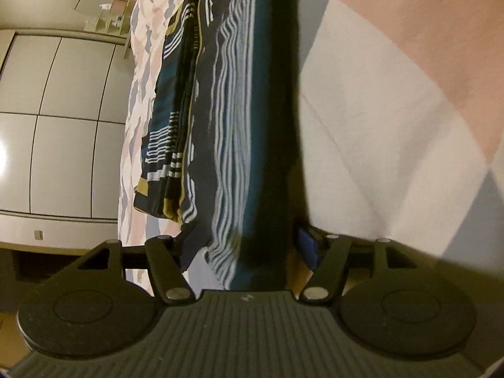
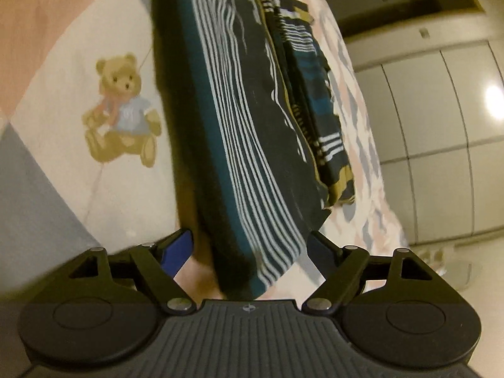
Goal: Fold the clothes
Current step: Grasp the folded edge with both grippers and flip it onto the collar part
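Left wrist view – the left gripper (image 1: 244,242) has wide-open fingers around the striped cloth (image 1: 239,126). Right gripper (image 2: 250,245) is wide open too – cloth between, bedsheet (image 2: 63,47) behind.

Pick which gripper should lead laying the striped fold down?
Probably right gripper: its blue pads straddle the striped garment clearly. The left gripper has one pad hidden under cloth.
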`<state>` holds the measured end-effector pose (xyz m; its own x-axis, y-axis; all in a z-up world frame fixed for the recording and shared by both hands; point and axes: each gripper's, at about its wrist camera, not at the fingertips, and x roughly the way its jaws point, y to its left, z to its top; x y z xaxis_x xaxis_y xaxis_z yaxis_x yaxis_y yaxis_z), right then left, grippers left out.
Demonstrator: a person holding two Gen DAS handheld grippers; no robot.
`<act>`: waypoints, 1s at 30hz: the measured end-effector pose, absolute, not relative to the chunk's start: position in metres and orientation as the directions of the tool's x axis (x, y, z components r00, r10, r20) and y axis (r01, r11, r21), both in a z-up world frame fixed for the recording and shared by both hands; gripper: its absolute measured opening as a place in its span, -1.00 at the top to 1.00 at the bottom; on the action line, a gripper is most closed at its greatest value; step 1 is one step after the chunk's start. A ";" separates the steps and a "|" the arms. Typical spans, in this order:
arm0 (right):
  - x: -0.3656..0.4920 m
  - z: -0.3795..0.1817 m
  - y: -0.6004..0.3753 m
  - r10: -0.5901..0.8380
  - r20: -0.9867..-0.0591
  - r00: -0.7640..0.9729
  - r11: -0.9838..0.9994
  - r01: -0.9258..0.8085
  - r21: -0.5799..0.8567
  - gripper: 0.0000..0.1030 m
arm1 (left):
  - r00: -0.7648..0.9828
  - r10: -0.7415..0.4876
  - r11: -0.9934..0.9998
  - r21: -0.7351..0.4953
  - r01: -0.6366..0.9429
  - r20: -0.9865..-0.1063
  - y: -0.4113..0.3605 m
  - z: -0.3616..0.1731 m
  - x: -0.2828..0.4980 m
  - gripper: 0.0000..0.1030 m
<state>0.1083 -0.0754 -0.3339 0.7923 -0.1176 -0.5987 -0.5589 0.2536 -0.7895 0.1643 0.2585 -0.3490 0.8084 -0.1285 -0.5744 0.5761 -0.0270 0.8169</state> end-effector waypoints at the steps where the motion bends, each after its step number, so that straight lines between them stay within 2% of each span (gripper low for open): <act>1: 0.110 -0.336 -0.078 -0.118 -0.596 0.794 0.235 -0.561 -0.794 -0.44 | 0.806 -0.131 -0.028 0.815 0.579 -0.577 0.258 -0.350 0.167 -0.18; 2: 0.113 -0.337 -0.080 -0.116 -0.593 0.797 0.218 -0.562 -0.798 -0.42 | 0.804 -0.136 -0.030 0.814 0.581 -0.579 0.258 -0.352 0.169 -0.13; 6: 0.124 -0.341 -0.091 -0.085 -0.608 0.789 0.202 -0.584 -0.786 -0.23 | 0.788 -0.131 -0.068 0.798 0.598 -0.602 0.261 -0.355 0.183 0.52; 8: 0.131 -0.341 -0.095 -0.061 -0.644 0.762 0.202 -0.623 -0.756 0.04 | 0.762 -0.126 -0.052 0.771 0.635 -0.636 0.261 -0.344 0.190 0.59; 9: 0.134 -0.338 -0.097 -0.048 -0.680 0.732 0.205 -0.658 -0.724 0.35 | 0.740 -0.126 -0.029 0.748 0.663 -0.660 0.260 -0.333 0.197 0.62; 10: 0.138 -0.333 -0.100 -0.034 -0.714 0.700 0.221 -0.691 -0.688 0.50 | 0.718 -0.126 -0.005 0.724 0.690 -0.685 0.260 -0.323 0.204 0.65; 13: 0.157 -0.307 -0.112 0.019 -0.796 0.605 0.296 -0.764 -0.573 0.72 | 0.646 -0.132 0.064 0.644 0.762 -0.752 0.258 -0.290 0.226 0.68; 18: 0.224 -0.246 -0.131 0.147 -0.918 0.369 0.470 -0.843 -0.264 0.80 | 0.523 -0.177 0.199 0.491 0.848 -0.834 0.256 -0.232 0.291 0.69; 21: 0.277 -0.219 -0.149 0.219 -0.937 0.273 0.517 -0.847 -0.126 0.82 | 0.464 -0.214 0.243 0.413 0.878 -0.860 0.254 -0.208 0.342 0.69; 25: 0.349 -0.199 -0.165 0.270 -0.922 0.279 0.582 -0.810 -0.074 0.83 | 0.432 -0.233 0.411 0.314 0.856 -0.871 0.248 -0.202 0.442 0.69; 30: 0.446 -0.218 -0.182 0.259 -0.892 0.371 0.737 -0.673 -0.066 0.81 | 0.369 -0.264 0.705 0.083 0.704 -0.891 0.260 -0.235 0.548 0.67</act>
